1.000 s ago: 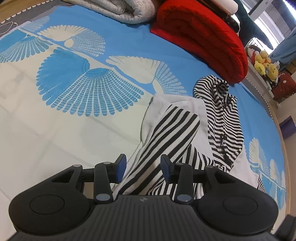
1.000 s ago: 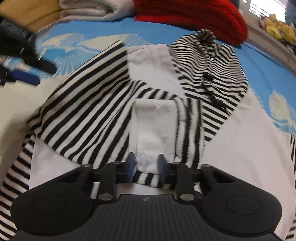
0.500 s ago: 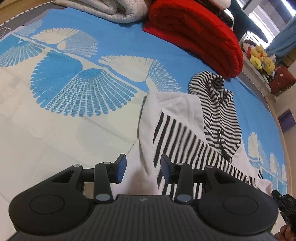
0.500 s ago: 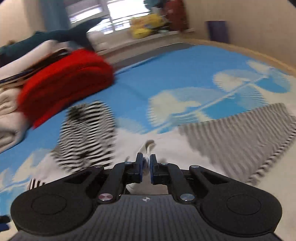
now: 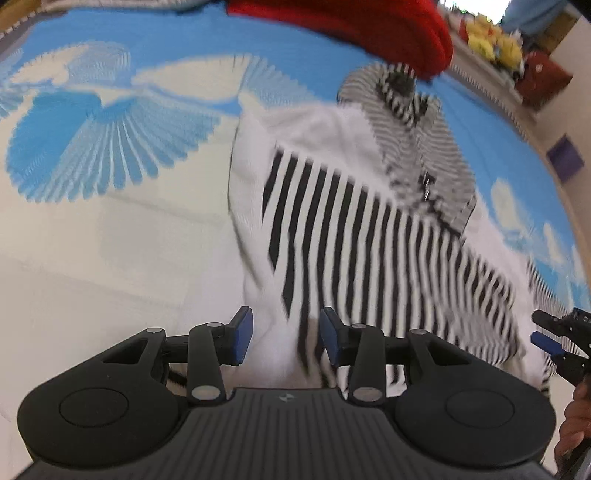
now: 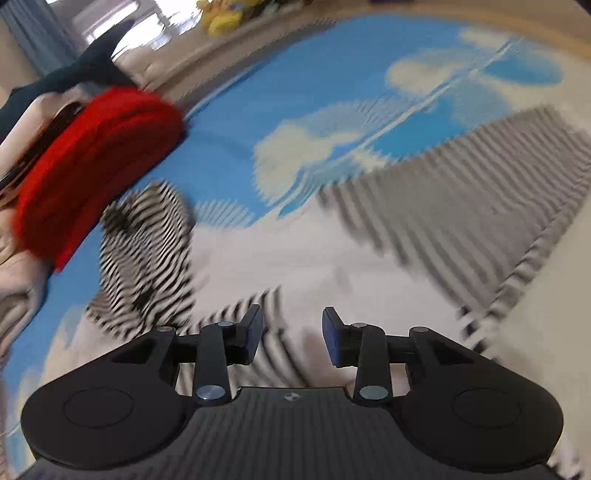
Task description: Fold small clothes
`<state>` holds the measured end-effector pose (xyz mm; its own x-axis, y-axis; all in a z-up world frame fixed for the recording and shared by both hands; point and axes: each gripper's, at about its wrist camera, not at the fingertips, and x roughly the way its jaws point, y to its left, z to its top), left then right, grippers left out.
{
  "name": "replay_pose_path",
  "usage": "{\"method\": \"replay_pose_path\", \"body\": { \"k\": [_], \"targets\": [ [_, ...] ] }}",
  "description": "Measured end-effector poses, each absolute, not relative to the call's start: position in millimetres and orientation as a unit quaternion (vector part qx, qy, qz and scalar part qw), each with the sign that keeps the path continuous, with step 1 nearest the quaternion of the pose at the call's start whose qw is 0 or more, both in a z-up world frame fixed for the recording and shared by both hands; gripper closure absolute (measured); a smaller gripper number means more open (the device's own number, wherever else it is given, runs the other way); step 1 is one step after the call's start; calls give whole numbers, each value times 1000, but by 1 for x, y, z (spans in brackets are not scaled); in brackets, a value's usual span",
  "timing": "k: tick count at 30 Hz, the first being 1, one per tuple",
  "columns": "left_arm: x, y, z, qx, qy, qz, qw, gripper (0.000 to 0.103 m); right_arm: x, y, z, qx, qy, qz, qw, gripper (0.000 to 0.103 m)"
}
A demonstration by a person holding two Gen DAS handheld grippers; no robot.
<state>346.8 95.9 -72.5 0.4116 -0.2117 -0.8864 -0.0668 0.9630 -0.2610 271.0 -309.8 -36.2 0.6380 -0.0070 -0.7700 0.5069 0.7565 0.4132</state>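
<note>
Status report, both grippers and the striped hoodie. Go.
Left gripper open, empty, over hoodie. Right gripper open, empty, over its white part. Hoodie flat on bedsheet, one sleeve folded across. Red blanket touches hood.

Right gripper [image 6: 291, 338] jaws now apart.

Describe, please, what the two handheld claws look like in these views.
Both look alike. The left claw and right claw have matte black bodies with a ribbed centre panel, a small pale logo, round side housings, silver pivot screws and black linkage arms ending in blue pads. No cables show.
</note>
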Motion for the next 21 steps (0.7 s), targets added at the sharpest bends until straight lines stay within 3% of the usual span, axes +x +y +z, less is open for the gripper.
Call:
{"method": "replay_pose_path", "body": {
  "k": [5, 10, 15, 21],
  "targets": [
    [345, 102, -88, -108, 570, -17, 815, 59, 276, -313, -73, 285, 494, -191, 799, 66],
    [341, 89, -64, -92, 531, -33, 842, 61, 274, -306, -53, 249, 463, -173, 833, 64],
    [340, 86, -88, -84, 572, -23, 815, 61, 272, -322, -54, 277, 470, -179, 819, 63],
    [342, 83, -58, -97, 525, -30, 845, 61, 266, -346, -42, 279, 447, -196, 827, 63]
  ]
}}
